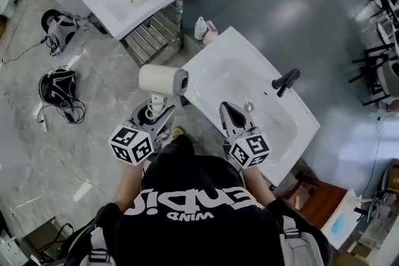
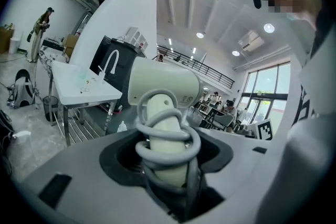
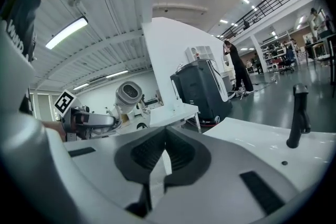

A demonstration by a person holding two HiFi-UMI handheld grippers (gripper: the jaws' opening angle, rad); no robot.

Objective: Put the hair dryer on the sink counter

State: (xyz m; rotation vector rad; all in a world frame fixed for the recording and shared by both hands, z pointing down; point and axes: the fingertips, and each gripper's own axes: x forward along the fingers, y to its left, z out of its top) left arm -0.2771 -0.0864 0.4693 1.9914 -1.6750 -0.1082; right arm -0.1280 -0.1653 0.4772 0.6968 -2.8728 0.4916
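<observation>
Transport is the step in hand, by the look of it: the cream, matte plastic hair dryer (image 1: 163, 80), a rounded barrel on a straight handle, is up in the air beside the left corner of the glossy white ceramic sink counter (image 1: 293, 118), not yet on it; the left gripper (image 1: 156, 110) is clamped on the handle, where the pale grey rubbery cord (image 2: 169, 136) is coiled in loops; the right gripper (image 1: 235, 116) hovers over the counter's front edge, jaws together, nothing between them; the smooth basin (image 1: 230, 81) dips in the middle, with the angular matte black faucet (image 1: 285, 81) beyond; next, I'd say, bring the dryer over a flat stretch of rim and lower it on its side before letting go; that round barrel could roll on slick glaze.
</observation>
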